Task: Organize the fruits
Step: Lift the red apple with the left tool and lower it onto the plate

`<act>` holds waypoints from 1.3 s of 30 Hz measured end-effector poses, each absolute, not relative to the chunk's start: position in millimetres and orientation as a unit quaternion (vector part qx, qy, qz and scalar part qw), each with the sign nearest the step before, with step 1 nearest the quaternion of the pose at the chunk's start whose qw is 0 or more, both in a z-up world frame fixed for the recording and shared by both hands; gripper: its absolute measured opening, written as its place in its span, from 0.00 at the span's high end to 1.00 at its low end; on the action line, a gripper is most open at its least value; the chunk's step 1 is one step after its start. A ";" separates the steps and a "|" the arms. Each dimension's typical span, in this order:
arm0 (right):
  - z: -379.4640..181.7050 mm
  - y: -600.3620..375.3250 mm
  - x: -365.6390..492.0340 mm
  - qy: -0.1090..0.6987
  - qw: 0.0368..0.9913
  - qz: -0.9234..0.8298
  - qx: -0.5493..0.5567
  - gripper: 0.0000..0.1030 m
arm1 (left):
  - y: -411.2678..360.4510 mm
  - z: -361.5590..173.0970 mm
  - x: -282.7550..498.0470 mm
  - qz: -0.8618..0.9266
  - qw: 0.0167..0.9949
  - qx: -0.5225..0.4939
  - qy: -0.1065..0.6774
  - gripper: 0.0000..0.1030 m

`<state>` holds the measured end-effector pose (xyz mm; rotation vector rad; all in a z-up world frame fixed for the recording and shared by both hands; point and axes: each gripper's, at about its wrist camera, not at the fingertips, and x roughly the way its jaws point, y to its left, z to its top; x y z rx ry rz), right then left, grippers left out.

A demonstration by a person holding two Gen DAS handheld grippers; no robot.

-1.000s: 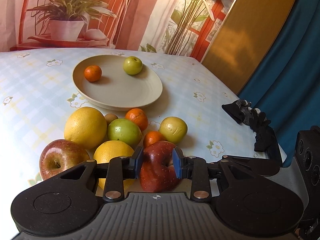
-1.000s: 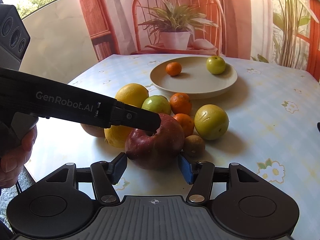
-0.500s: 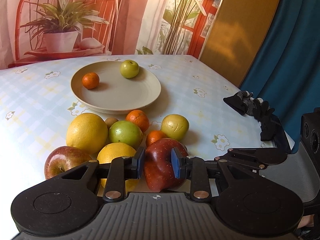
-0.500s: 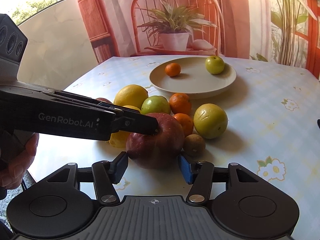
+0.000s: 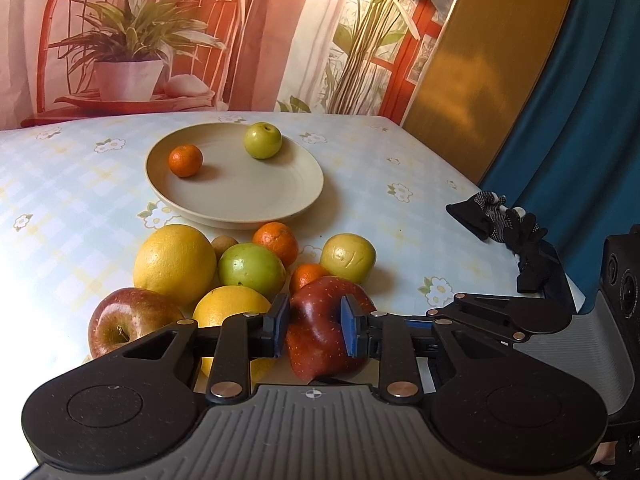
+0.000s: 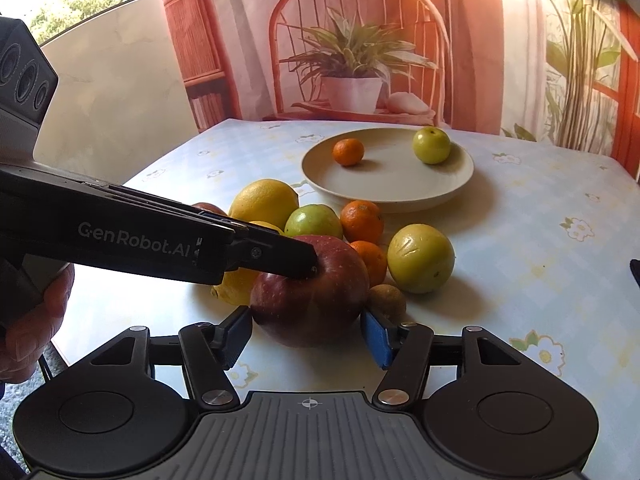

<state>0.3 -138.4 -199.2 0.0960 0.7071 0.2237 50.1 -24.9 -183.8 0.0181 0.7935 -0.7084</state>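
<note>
Left tongs (image 5: 314, 330) clamped on dark red apple (image 5: 320, 336); apple's underside hidden behind the tongs body, so contact with the worktop (image 5: 400, 216) can't be told. Right tongs (image 6: 306, 338) spread apart, blue pads either side of the same apple (image 6: 310, 300), not touching. Kiwi (image 6: 386, 300) half hidden behind right pad. Plate (image 5: 256, 208) beyond holds mandarin (image 5: 185, 160) and green fruit (image 5: 263, 140).

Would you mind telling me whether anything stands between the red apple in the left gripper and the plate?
Yes. The green apple and two oranges lie on the table between the red apple, held by the left gripper, and the plate.
</note>
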 end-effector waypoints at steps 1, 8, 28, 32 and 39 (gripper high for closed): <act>-196.5 -139.3 0.2 0.342 0.932 0.110 0.046 0.46 | -24.9 -181.4 49.7 -0.339 0.863 0.009 0.375 0.72; -172.1 -143.8 14.0 0.325 0.938 0.120 0.025 0.46 | -27.1 -158.9 56.0 -0.337 0.874 0.011 0.350 0.72; -155.6 -148.1 122.1 0.334 0.928 0.164 -0.004 0.46 | -26.3 -137.1 135.4 -0.309 0.885 0.001 0.349 0.72; -165.5 -148.3 149.3 0.350 0.921 0.172 -0.005 0.46 | -24.5 -144.3 159.6 -0.298 0.882 -0.005 0.364 0.72; -190.1 -150.0 192.7 0.387 0.904 0.182 0.008 0.46 | -24.0 -162.7 200.4 -0.286 0.873 -0.001 0.396 0.72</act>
